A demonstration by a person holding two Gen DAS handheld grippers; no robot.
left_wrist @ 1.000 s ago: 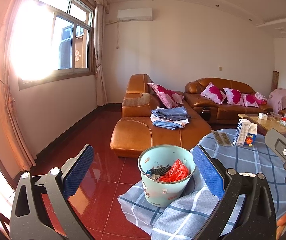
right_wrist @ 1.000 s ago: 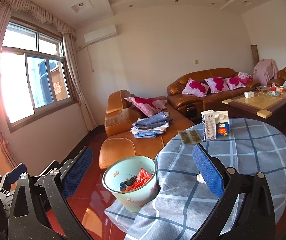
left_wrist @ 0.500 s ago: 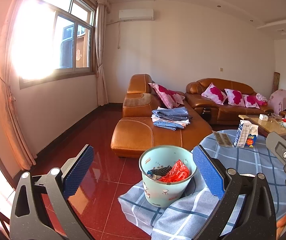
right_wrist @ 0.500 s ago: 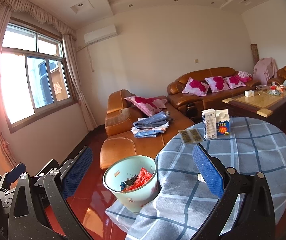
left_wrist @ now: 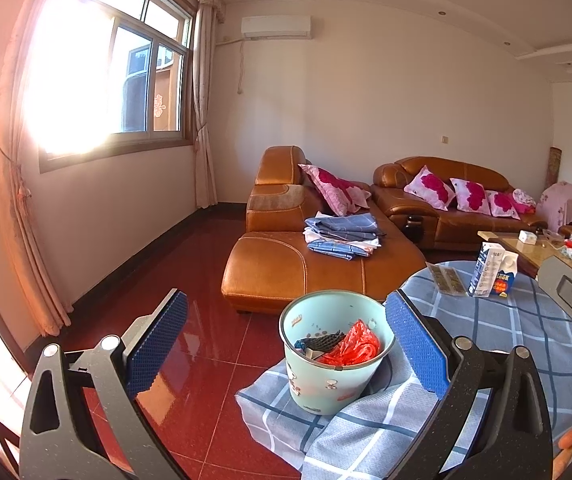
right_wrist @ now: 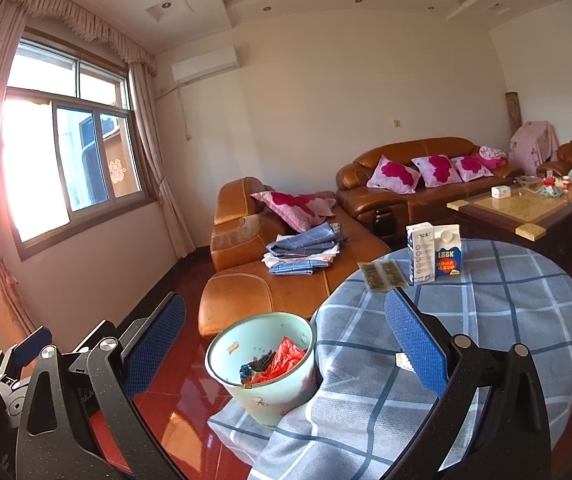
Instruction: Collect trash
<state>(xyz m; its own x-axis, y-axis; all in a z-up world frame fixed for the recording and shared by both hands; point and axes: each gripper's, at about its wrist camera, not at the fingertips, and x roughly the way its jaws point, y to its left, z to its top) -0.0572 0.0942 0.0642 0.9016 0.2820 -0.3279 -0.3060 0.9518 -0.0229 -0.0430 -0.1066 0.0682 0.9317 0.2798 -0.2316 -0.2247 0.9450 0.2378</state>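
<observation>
Both the left hand-held gripper (left_wrist: 286, 344) and the right hand-held gripper (right_wrist: 286, 344) are wide open and hold nothing. The trash bin (left_wrist: 336, 356) sits on the cloth that hangs down at the edge of the surface (right_wrist: 506, 308), so a bump or a tug on the cloth could tip it. The cartons (right_wrist: 434, 254) and the flat packets (right_wrist: 382, 276) are far back, so a long reach might knock them over.
</observation>
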